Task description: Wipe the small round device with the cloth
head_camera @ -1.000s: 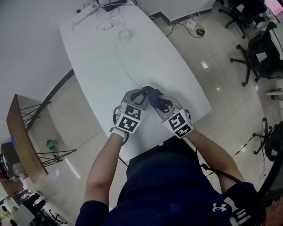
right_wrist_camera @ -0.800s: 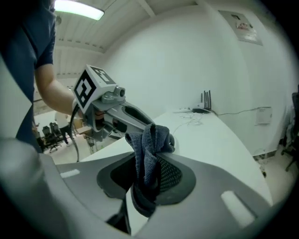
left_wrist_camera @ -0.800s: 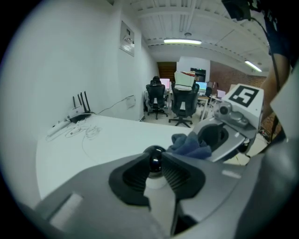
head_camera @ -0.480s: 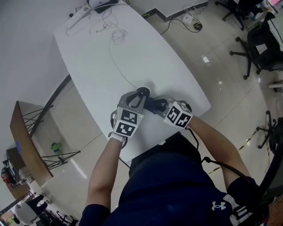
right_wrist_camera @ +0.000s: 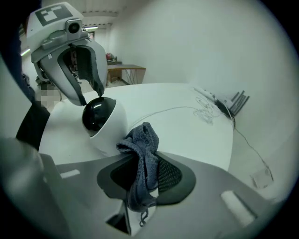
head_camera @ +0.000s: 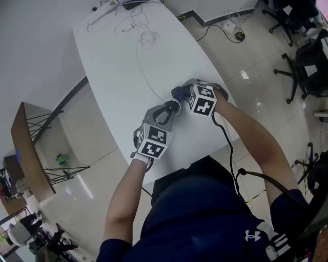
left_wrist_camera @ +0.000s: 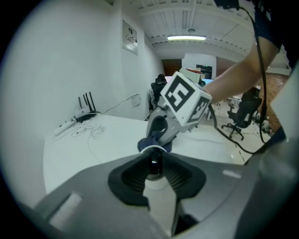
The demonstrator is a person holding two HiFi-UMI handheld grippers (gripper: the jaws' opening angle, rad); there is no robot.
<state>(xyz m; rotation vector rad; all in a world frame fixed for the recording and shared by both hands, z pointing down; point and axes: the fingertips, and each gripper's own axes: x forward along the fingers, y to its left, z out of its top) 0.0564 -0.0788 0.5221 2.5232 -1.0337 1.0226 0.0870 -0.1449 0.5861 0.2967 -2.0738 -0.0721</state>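
Observation:
The small round device (right_wrist_camera: 100, 119) is white with a glossy black dome face. It sits just above the white table (head_camera: 118, 66), and my left gripper (head_camera: 171, 107) is shut on it. In the left gripper view the device (left_wrist_camera: 153, 163) shows pinched between the two black pads. My right gripper (head_camera: 178, 93) is shut on a crumpled blue-grey cloth (right_wrist_camera: 142, 156) and sits just beyond and to the right of the left one. From the left gripper view the cloth (left_wrist_camera: 152, 140) hangs at the device's far side, touching or nearly touching it.
A thin white cable (head_camera: 143, 66) runs along the table to a power strip and tangled cords (head_camera: 115, 10) at the far end. A router (right_wrist_camera: 238, 105) stands there too. Office chairs (head_camera: 307, 61) stand on the floor at the right, and a wooden table (head_camera: 25, 148) at the left.
My right gripper with the cloth has swung from beside the left gripper to the device's far right side. The left gripper keeps its hold on the device.

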